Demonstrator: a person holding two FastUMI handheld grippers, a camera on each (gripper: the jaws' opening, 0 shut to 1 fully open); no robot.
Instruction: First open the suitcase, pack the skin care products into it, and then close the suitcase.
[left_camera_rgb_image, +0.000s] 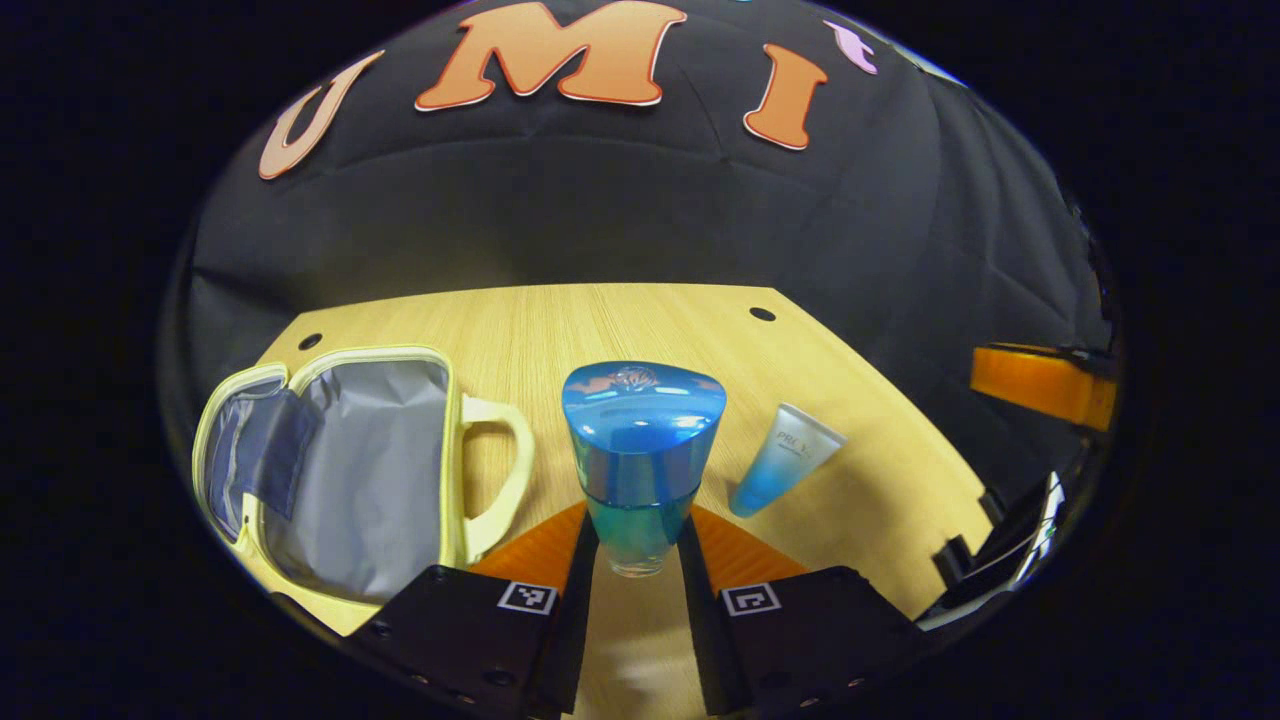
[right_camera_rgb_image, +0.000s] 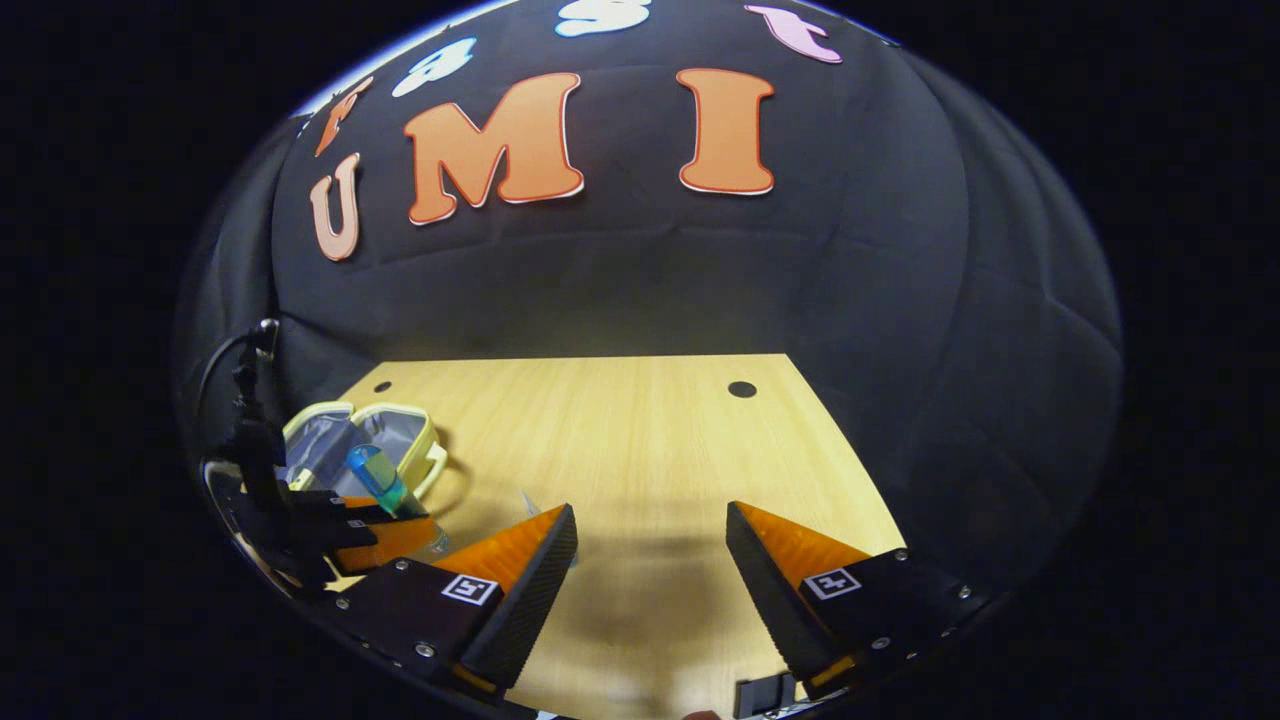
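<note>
Blue bottle (left_camera_rgb_image: 640, 460) held upright, the open suitcase (left_camera_rgb_image: 340, 470) lying just to its left on the surface (left_camera_rgb_image: 640, 320).
Left hand-held gripper (left_camera_rgb_image: 637, 545) clamps its base; keep it level going in (tube (left_camera_rgb_image: 785, 460) waits beside); right hand-held gripper (right_camera_rgb_image: 650, 560) is spread, empty.

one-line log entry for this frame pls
phase: packing | suitcase: open, on table | left gripper: shut on blue bottle | right gripper: open, holding nothing | tube: lying on table

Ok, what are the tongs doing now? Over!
Left tongs shut on blue bottle. Right tongs open, holding nothing. Suitcase open, tube waiting on table.
</note>
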